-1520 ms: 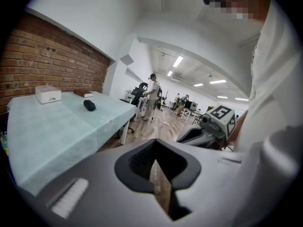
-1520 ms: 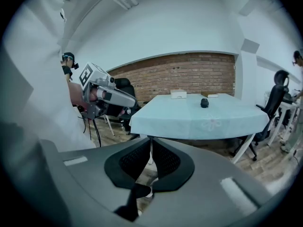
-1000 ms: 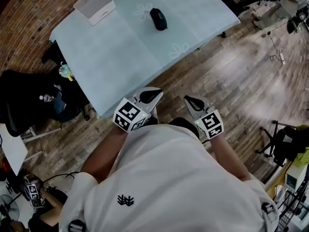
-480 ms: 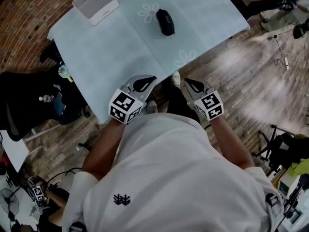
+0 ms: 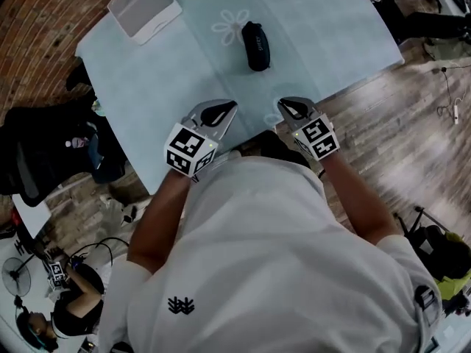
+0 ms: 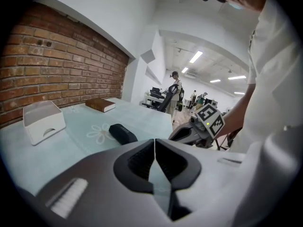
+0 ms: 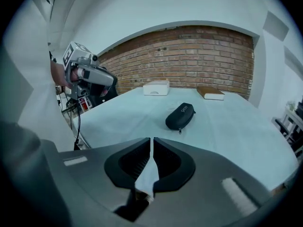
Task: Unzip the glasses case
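A black zipped glasses case [image 5: 255, 36] lies on the pale blue table [image 5: 184, 72], a flower print to its left. It also shows in the left gripper view, glasses case [image 6: 122, 133], and in the right gripper view, glasses case [image 7: 180, 116], with its zip pull hanging at the near end. My left gripper [image 5: 229, 109] hovers over the table's near edge, jaws shut and empty. My right gripper [image 5: 283, 106] hangs beside it at the same edge, also shut on nothing. Both are well short of the case.
A white box [image 5: 144, 7] sits at the table's far left corner, and a brown book [image 6: 100, 104] lies farther back. A brick wall [image 7: 189, 56] runs behind the table. A black chair [image 5: 44, 153] with bags stands left of the table on the wooden floor.
The person has stepped toward the table; both grippers moved forward from over the floor to the table's near edge. The case now lies closer to them. Jaws stayed shut.
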Demonstrator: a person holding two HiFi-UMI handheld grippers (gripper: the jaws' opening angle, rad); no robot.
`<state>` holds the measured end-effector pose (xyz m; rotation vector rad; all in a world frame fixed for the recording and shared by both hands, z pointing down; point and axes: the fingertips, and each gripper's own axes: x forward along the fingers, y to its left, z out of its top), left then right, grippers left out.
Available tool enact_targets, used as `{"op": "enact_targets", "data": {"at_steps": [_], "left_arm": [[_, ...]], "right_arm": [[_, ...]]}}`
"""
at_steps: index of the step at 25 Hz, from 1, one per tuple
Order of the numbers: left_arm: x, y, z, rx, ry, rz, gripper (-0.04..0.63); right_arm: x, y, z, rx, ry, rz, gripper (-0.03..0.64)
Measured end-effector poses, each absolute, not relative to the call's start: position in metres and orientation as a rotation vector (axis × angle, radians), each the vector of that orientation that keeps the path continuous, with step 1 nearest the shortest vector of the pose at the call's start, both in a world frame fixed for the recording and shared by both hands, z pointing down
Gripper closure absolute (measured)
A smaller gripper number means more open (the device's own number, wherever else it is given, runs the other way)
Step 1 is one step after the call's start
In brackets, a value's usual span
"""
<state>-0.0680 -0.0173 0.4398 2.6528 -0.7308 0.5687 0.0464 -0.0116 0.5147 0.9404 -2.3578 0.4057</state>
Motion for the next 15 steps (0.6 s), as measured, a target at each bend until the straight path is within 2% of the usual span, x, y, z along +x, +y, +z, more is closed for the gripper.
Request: {"op": "enact_targets", "data": {"at_steps": [15], "left_arm": [[0.0,-0.129,0.48,2.61,-0.816,0.825,0.541]], "right_arm": [[0.057,-0.097,0.593,0.659,-2.361,0.41,0.597]]}}
